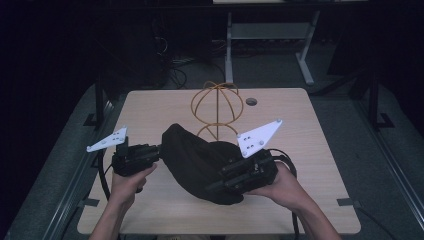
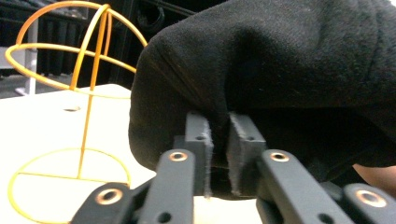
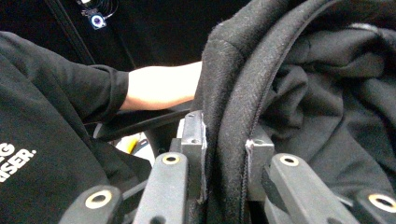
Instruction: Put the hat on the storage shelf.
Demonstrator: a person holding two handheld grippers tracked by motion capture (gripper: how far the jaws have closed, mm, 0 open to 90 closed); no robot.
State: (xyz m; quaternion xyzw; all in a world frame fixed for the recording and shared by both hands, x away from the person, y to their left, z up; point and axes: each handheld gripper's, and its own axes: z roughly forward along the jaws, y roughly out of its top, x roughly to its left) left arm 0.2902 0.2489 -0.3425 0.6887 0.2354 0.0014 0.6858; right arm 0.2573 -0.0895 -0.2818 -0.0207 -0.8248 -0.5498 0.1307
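The hat is black matt cloth, softly napped like felt. The stand is thin, smooth yellow wire. The bench is pale matt wood grain. Each claw's pads look grey and fuzzy-edged.

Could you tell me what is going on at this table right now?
A person is handling a black fabric hat with two handheld grippers over a light wooden table. The left gripper is shut on a fold of the hat at its one side, and the right gripper is clamped on the hat's thick edge at the other. A yellow wire hat stand stands bare on the table just behind the hat.
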